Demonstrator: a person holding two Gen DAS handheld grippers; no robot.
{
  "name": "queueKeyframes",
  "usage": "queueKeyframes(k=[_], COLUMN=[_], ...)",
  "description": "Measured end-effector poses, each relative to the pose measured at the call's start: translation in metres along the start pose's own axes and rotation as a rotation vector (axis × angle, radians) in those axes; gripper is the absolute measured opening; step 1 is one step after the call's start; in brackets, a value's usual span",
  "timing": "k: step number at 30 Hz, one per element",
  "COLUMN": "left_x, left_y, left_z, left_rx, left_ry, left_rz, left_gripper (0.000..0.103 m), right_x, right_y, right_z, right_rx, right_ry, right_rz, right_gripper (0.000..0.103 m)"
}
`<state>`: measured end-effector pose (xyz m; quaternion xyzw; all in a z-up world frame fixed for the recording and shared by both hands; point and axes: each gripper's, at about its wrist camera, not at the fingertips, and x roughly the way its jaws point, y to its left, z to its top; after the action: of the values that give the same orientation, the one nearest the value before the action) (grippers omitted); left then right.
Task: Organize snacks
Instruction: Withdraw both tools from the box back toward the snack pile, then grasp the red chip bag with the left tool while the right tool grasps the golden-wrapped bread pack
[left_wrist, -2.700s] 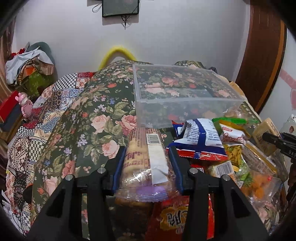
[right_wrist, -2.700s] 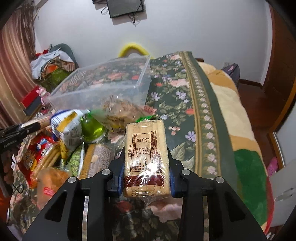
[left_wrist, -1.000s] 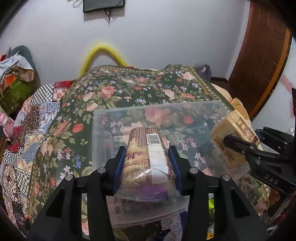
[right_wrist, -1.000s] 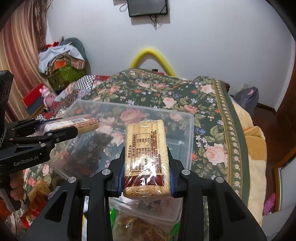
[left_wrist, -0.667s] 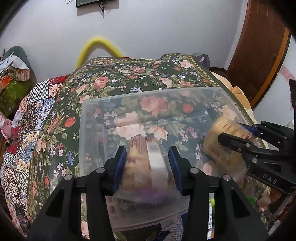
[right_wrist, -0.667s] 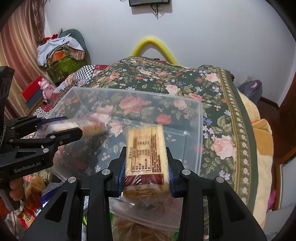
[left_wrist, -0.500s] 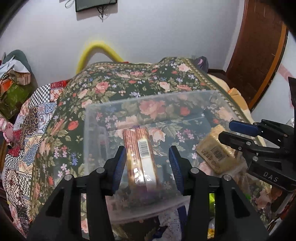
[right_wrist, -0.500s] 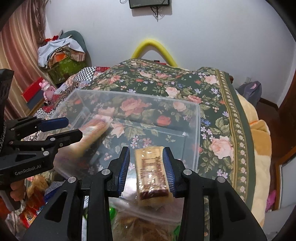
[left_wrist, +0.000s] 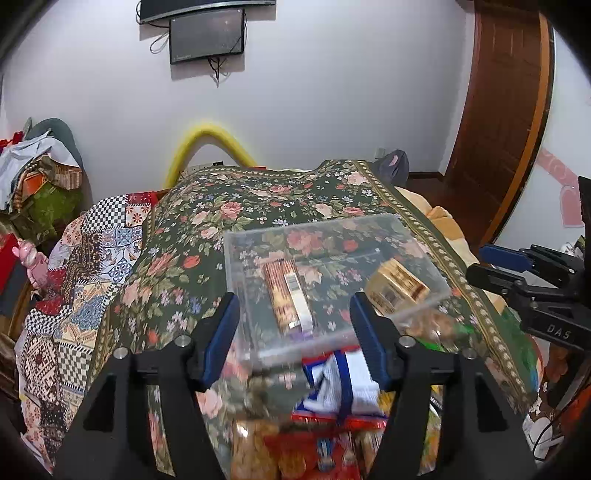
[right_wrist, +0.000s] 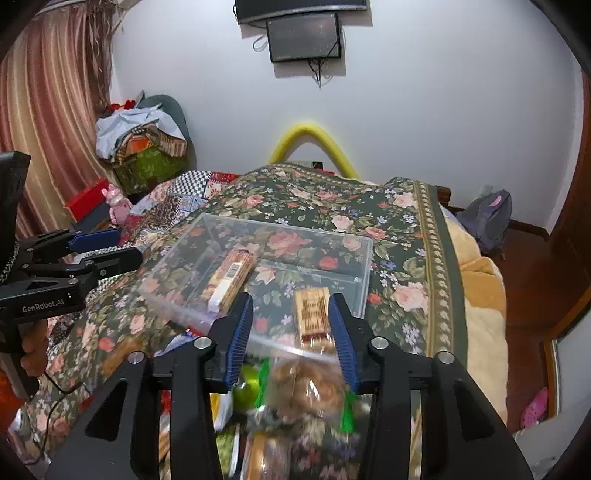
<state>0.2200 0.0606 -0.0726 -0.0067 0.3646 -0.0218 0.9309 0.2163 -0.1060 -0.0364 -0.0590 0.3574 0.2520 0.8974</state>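
— The bin (left_wrist: 325, 236) at frame centre?
— Clear, glossy plastic; the biscuit packs (left_wrist: 286, 295) inside wear shiny film.
— And beneath?
— Woven floral bedspread (left_wrist: 236, 206), matt cloth — varnished wooden door (left_wrist: 495, 122), upper right.

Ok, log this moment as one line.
left gripper: open | right gripper: open | two biscuit packs: in clear plastic bin | snack pile: unsorted
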Motion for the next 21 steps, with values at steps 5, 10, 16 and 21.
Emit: queueKeyframes(k=[5, 10, 16, 21], left_x=[-0.015, -0.019, -0.013, -0.005], left_y=[-0.004, -0.006, -0.009, -0.015], left_z=[-0.031, -0.07, -0.114, -0.137], left_rx=[0.001, -0.015, -0.043, -0.029], left_ry=[0.026, 0.084, 0.158, 0.206], left_rz=[-0.011, -0.02, -0.025, -0.03], left_gripper=[0.068, 0.069, 0.069, 0.069], right_x=[-0.021, -0.034, -0.035, -0.027], right_y=[0.004, 0.007, 0.01, 0.012], right_z=[-0.025, -0.055, -0.092, -0.114], right_rx=[-0.002, 0.012, 0.057, 0.065], right_ry=[-0.001, 0.021, 0.071, 0.121], right_rz=[-0.013, -0.025, -0.013, -0.014], right_gripper=[0.044, 0.045, 0.045, 0.045])
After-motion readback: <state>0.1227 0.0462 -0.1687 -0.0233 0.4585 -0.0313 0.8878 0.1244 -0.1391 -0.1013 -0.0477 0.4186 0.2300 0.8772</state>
